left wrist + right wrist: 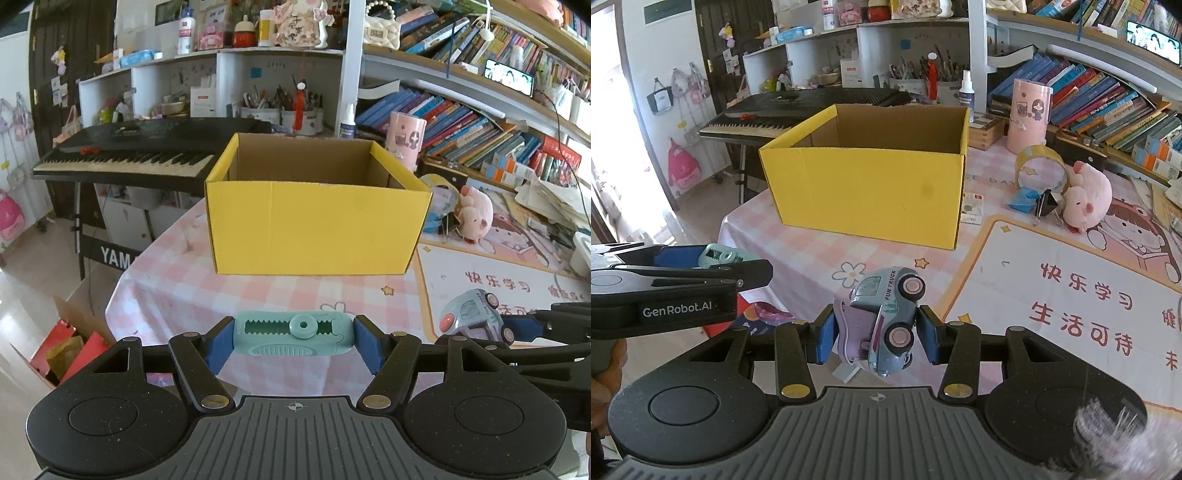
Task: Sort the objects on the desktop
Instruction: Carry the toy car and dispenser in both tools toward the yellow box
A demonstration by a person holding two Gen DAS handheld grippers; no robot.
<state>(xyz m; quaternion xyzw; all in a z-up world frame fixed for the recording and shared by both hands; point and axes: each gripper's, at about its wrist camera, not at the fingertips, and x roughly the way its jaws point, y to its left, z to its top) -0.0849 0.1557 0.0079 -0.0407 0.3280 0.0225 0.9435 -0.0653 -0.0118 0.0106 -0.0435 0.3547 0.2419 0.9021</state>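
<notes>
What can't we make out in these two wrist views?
- Yellow box floor: hidden by its own front wall, both views.
- Toy truck far side: turned away, right wrist view; cut by the right gripper in the left wrist view.
- Teal eraser: mostly hidden behind the left gripper, right wrist view.
- Book spines: text too small.

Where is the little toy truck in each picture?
Left wrist view: the toy truck is at the lower right edge, in the right gripper.
Right wrist view: the same truck is in the lower middle, pinched between the right gripper's blue pads, tipped on its side with its wheels facing right.
Shared landmark: the yellow box stands on the table behind the truck in both views.
</notes>
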